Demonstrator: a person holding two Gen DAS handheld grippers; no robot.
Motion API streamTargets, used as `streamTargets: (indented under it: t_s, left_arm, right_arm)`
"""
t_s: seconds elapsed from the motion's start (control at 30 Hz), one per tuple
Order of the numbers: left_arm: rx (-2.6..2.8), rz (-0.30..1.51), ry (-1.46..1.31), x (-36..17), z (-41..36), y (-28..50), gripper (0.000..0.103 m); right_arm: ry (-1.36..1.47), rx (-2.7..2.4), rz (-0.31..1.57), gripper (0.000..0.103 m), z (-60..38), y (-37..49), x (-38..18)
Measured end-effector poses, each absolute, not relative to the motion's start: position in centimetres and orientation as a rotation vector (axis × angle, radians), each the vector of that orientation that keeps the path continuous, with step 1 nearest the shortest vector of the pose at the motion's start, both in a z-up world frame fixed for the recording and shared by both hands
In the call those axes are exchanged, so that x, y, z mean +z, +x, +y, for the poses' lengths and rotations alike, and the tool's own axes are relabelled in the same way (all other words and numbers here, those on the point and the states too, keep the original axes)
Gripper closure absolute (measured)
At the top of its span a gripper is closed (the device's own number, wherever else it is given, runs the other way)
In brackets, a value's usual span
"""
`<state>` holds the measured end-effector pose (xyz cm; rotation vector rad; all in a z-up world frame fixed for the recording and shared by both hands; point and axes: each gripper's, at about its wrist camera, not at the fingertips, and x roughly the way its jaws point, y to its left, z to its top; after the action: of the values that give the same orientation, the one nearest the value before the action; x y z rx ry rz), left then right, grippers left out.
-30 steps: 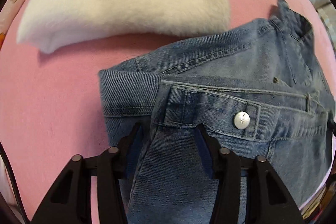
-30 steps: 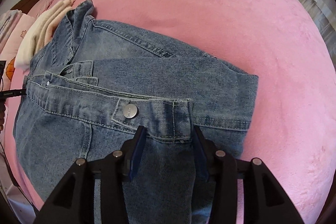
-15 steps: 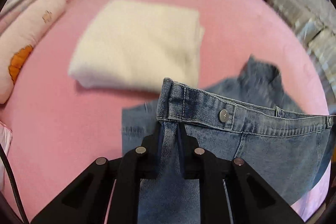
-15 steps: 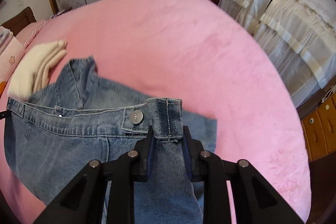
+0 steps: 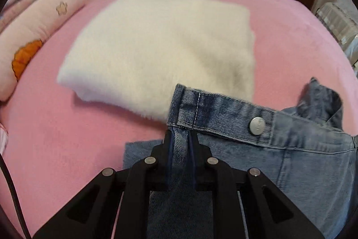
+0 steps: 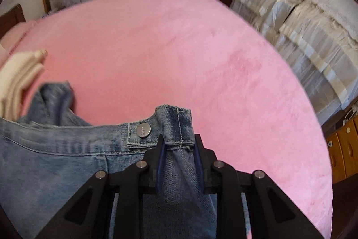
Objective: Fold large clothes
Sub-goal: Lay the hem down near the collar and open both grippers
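A pair of light blue jeans (image 5: 302, 156) hangs lifted above the pink bed (image 5: 56, 138). My left gripper (image 5: 180, 140) is shut on the waistband's left end, just below the band. My right gripper (image 6: 178, 145) is shut on the waistband's right end of the jeans (image 6: 56, 160), next to a metal button (image 6: 143, 130). The waistband stretches between the two grippers. A lower fold of denim (image 5: 138, 153) shows under the left gripper.
A folded cream fleece garment (image 5: 165, 46) lies on the bed behind the jeans; it shows at the left edge in the right wrist view (image 6: 18, 80). Pink pillows (image 5: 33, 21) are at the left. Covered furniture (image 6: 302, 41) and a wooden cabinet (image 6: 342, 149) stand right of the bed (image 6: 179, 48).
Both grippers went from open around the waistband ends to shut on them, then lifted the jeans up off the bed. The views now look across the bed.
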<state>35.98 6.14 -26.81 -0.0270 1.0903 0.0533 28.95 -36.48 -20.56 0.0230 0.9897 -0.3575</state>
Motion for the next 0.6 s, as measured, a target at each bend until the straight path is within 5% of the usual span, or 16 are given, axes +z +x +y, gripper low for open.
streamTargets:
  t_s: [0.13, 0.2, 0.33, 0.4, 0.6]
  left_arm:
    - [0.065, 1.107, 0.016, -27.4, 5.9, 36.3, 0.084]
    - [0.088, 1.110, 0.035, -26.5, 6.0, 36.0, 0.070]
    - [0.119, 1.038, 0.003, -22.5, 5.6, 33.4, 0.061]
    - [0.078, 0.979, -0.058, -20.6, 4.4, 31.8, 0.041]
    - [-0.100, 0.965, -0.061, -20.8, -3.0, 31.4, 0.036]
  right_arm:
    - [0.029, -0.385, 1.029, 0.076, -36.8, 28.9, -21.7]
    - [0.004, -0.417, 1.022, 0.072, -36.3, 28.7, -20.4]
    - [-0.052, -0.442, 0.926, 0.068, -33.4, 26.9, -16.3]
    - [0.010, -0.343, 0.881, 0.061, -30.9, 25.7, -14.6]
    - [0.095, 0.037, 0.895, 0.060, -20.5, 26.2, -16.5]
